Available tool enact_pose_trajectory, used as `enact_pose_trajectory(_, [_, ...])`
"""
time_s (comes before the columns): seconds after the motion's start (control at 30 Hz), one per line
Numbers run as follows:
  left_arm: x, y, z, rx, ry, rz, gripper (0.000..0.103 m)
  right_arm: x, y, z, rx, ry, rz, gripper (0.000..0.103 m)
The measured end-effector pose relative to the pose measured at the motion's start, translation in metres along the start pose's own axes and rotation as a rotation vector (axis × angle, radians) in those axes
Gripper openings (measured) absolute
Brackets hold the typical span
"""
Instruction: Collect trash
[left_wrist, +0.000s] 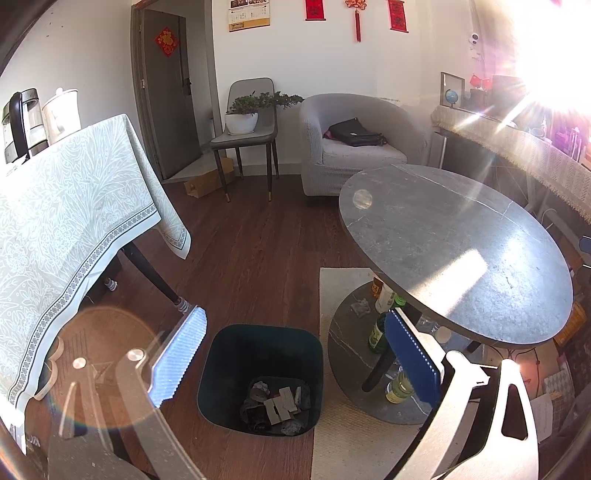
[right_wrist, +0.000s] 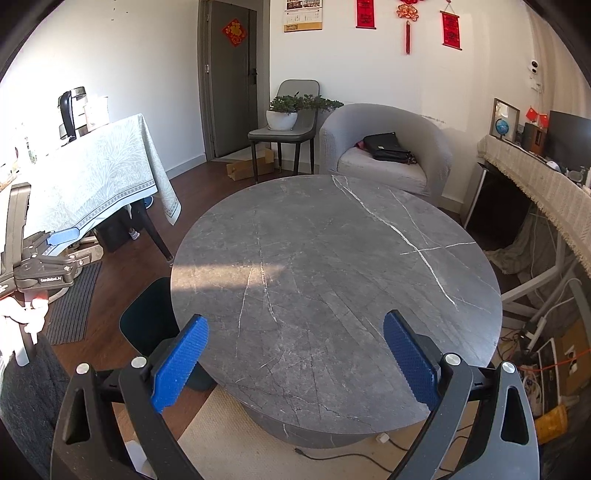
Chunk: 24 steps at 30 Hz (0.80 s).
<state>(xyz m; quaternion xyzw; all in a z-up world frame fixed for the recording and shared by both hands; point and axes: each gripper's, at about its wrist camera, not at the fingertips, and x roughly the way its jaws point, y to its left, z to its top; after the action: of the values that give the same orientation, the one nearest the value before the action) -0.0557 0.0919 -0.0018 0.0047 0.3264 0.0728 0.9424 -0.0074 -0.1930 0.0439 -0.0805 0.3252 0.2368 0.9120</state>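
A dark bin (left_wrist: 260, 376) stands on the wood floor beside the round grey stone table (left_wrist: 454, 251). Crumpled paper and card scraps (left_wrist: 277, 406) lie in its bottom. My left gripper (left_wrist: 295, 354) is open and empty, held above the bin. My right gripper (right_wrist: 295, 358) is open and empty above the near edge of the table top (right_wrist: 332, 277), which is bare. The bin's rim (right_wrist: 147, 317) shows left of the table in the right wrist view. The left gripper (right_wrist: 59, 243) shows at the far left there.
Bottles (left_wrist: 380, 325) stand on the table's lower shelf. A cloth-covered table (left_wrist: 66, 221) is at left, a grey armchair (left_wrist: 354, 144) and a chair with a plant (left_wrist: 247, 125) behind. A sideboard (right_wrist: 546, 184) and cables (right_wrist: 535, 354) are at right.
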Motion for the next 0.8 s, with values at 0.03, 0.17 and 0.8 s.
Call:
enact_pose_trajectory(0.03, [0.0002,0.0002,-0.0001,-0.001,0.001,-0.001,0.099,0.0006,0.0003,0.0006,0.000,0.000,0.000,0.097])
enact_pose_trajectory(0.17, [0.0008,0.0001,0.0003,0.001,0.006,-0.002,0.099,0.0007,0.0003,0.0005,0.000,0.000,0.000,0.097])
enact_pose_trajectory(0.8, [0.0030,-0.0033,0.0001,0.005,0.009,0.010,0.099,0.0036,0.0036,0.0017,-0.009,0.006,-0.001,0.097])
